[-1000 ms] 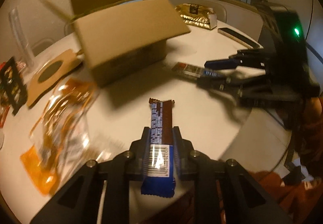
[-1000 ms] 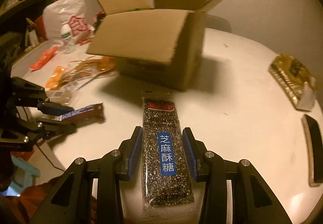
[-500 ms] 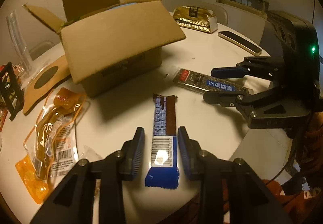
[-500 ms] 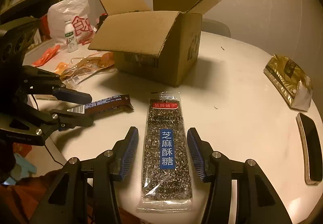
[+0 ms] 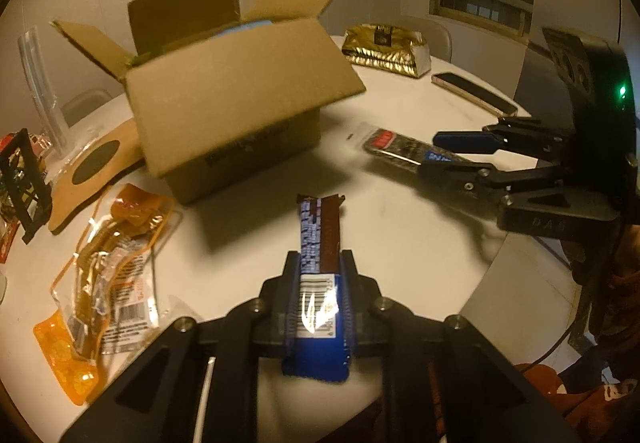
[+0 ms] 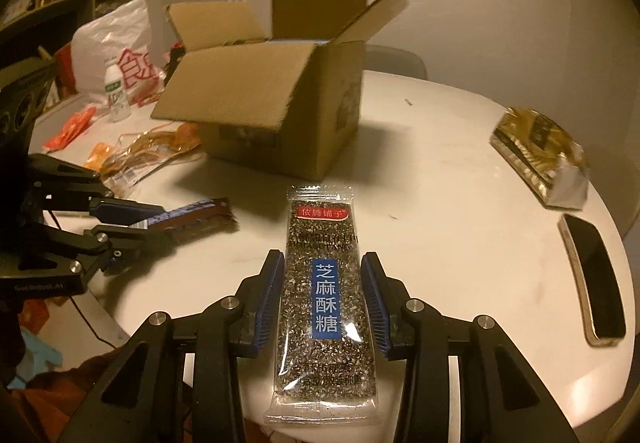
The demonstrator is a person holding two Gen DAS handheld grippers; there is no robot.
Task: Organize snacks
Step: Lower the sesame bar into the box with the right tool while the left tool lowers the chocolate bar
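My left gripper (image 5: 319,275) is clamped on a blue and brown bar (image 5: 320,239). Its two fingers (image 5: 291,283) press on the sides of the bar, and the bar sticks out in front, over the white table (image 5: 400,243). From the right camera I see the same bar (image 6: 192,217) held at one end by the left gripper (image 6: 138,221), with its far end pointing at the box.

My right gripper (image 6: 323,283) has its blue pads (image 6: 272,295) on both sides of a clear sesame pack (image 6: 323,283). The pads sit right at the pack's edges, and I cannot tell if they are squeezing it or only touching. The pack's near end hangs past the table edge. From the left camera the right gripper (image 5: 440,153) is at the pack (image 5: 400,147), with one finger above it and one below in that view.

The cardboard box (image 5: 232,115) stands open on the table, behind both snacks. One big flap leans out toward me. Something blue shows inside the box.

Left of the box lies an orange snack bag (image 5: 108,275). A gold bag (image 5: 386,49) and a phone (image 5: 474,93) lie well apart from the box on the far right side of the table.
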